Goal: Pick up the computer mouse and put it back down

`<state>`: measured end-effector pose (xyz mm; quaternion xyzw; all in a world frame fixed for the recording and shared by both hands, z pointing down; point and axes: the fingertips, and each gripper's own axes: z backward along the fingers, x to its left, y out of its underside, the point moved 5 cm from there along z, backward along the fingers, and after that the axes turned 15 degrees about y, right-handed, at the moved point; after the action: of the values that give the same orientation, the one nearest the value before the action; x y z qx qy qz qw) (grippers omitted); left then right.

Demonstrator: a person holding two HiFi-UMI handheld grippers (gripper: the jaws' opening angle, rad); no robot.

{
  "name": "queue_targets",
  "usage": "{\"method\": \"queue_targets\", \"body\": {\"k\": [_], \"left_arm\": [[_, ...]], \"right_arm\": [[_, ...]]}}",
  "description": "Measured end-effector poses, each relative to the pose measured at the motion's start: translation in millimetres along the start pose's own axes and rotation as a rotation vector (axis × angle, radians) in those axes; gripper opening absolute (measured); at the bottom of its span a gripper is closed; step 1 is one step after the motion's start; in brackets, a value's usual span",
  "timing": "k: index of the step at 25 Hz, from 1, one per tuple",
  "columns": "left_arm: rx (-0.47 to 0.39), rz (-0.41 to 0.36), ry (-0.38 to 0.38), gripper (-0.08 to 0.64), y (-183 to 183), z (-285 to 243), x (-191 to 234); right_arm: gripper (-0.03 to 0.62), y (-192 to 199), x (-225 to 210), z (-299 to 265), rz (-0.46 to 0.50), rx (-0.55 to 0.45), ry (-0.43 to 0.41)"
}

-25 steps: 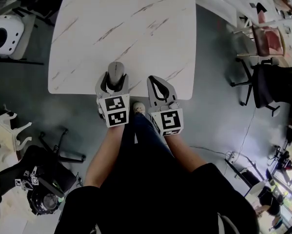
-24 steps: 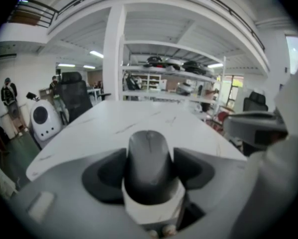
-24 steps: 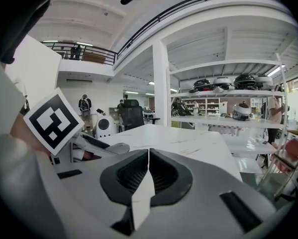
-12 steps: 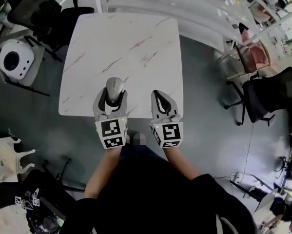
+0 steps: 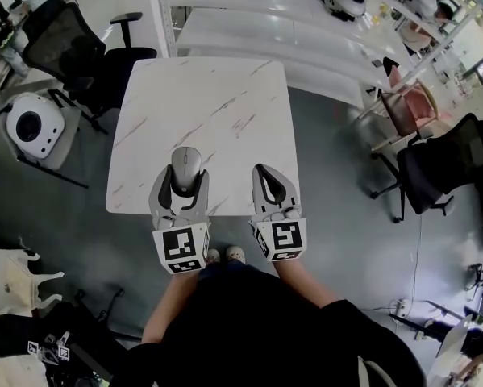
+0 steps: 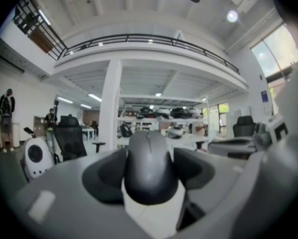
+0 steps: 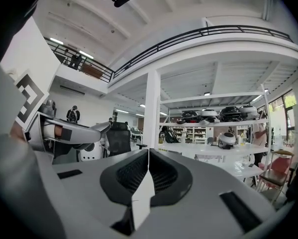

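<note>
**Floor** [image 5: 338, 216]: grey and hard, on all sides of the table. A person's shoes show on it just below the table's near edge.

**Table** [image 5: 225, 95]: white marbled top, nothing resting on it. Both grippers sit over its near edge.

**Office chairs**: one black [image 5: 72, 47] off the far left corner, another black [image 5: 439, 164] well off the right edge. Neither is in the way.

**Left gripper** [image 5: 183, 190]: over the near edge, left of centre. Jaws are clamped on the mouse, one pad on each flank.

**Right gripper** [image 5: 263, 174]: just beside the left one, over the near edge toward the right corner. Jaws are pressed together with nothing between them.

**Mouse** [image 5: 186, 164]: grey, smooth, rounded shell. It is held nose-forward in the left gripper and appears clear of the tabletop; the left gripper view shows only open room beyond it.

**Hazards, as judged:**
- Slip. The pads bear on curved, slick sides, so a tilt or jolt could let the shell squirt forward out of the grip.
- Fall to the floor. The mouse hangs over the near edge, so a release here may miss the top.
- Poor set-down. Placed too close to that edge, it could tip off, and letting go before it touches would drop it hard.
- Knock from the idle right gripper, which is close alongside.
</note>
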<state>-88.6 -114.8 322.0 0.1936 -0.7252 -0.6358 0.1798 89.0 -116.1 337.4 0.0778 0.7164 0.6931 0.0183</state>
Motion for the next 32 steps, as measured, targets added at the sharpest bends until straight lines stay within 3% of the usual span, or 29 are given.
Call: {"method": "queue_targets", "body": {"k": [18, 26, 32], "left_arm": [[0.009, -0.006, -0.003, 0.299, 1.5, 2.6, 1.6], [0.050, 0.003, -0.003, 0.299, 12.0, -5.7, 6.2], [0.116, 0.035, 0.002, 0.299, 42.2, -16.0, 11.2]], "right_arm": [[0.020, 5.9, 8.2, 1.7, 0.005, 0.020, -0.024], [0.020, 11.6, 11.4, -5.3, 0.019, 0.039, -0.045], [0.020, 32.0, 18.6, -12.8, 0.012, 0.089, -0.063]]}}
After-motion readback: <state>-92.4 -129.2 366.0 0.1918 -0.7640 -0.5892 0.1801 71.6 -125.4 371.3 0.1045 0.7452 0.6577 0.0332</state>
